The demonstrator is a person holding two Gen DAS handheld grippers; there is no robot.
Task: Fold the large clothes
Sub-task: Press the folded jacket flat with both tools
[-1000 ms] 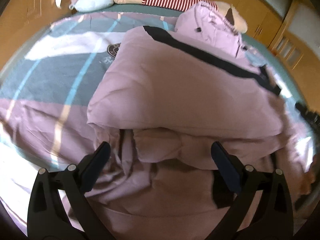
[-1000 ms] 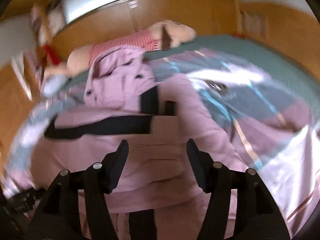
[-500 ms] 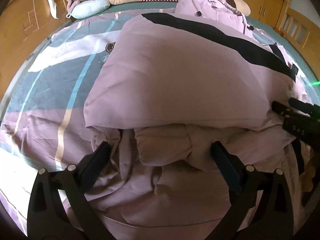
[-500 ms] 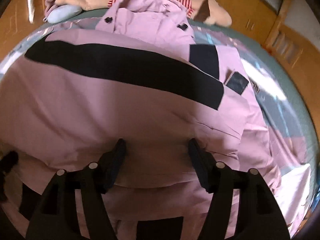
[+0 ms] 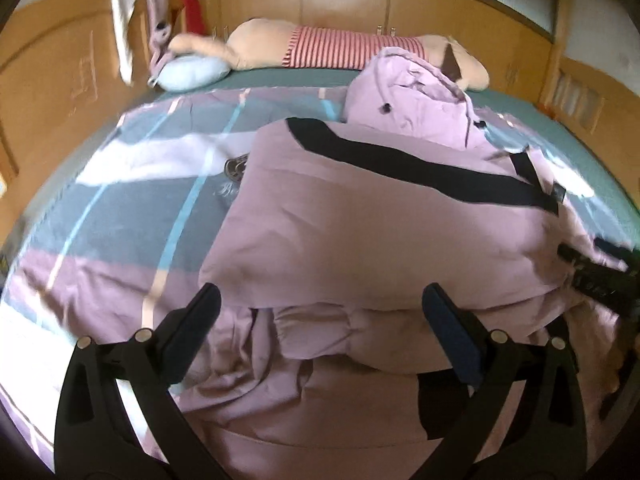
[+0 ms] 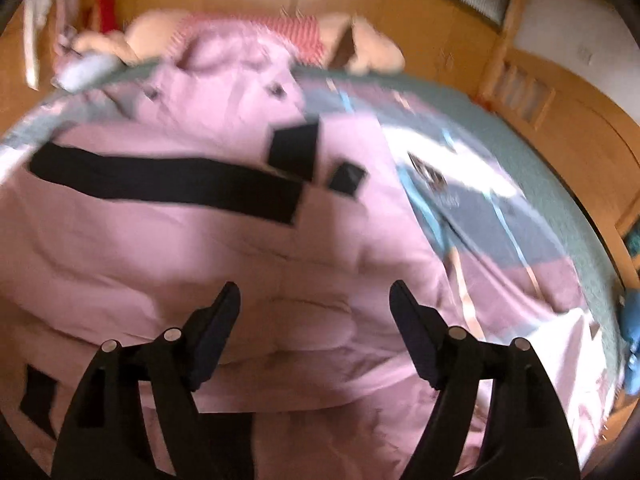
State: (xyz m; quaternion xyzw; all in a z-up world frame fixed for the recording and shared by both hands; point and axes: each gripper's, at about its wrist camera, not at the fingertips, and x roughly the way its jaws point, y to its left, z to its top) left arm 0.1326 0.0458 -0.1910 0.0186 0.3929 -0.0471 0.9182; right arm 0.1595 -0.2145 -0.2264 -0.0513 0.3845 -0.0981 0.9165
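Note:
A large pink padded jacket (image 5: 380,232) with a black stripe lies folded over itself on the bed; its hood (image 5: 412,96) points toward the headboard. My left gripper (image 5: 320,312) hovers open over the jacket's near folded edge, with nothing between its fingers. In the right wrist view the same jacket (image 6: 180,248) fills the frame, blurred. My right gripper (image 6: 316,312) stands above the jacket's puffy near edge, its jaws opening and its pads clear of the cloth. The right gripper's black fingers (image 5: 596,280) also show at the jacket's right side in the left wrist view.
A striped duvet (image 5: 132,200) in grey, blue, white and mauve covers the bed over a green sheet (image 5: 288,78). A long plush toy (image 5: 332,48) with a red-striped shirt and a pale blue pillow (image 5: 192,72) lie by the wooden headboard. Wooden panelling surrounds the bed.
The left gripper has lifted and pulled back, so more of the headboard shows. The right gripper's jaws have spread wider and its view has swung and blurred over the jacket.

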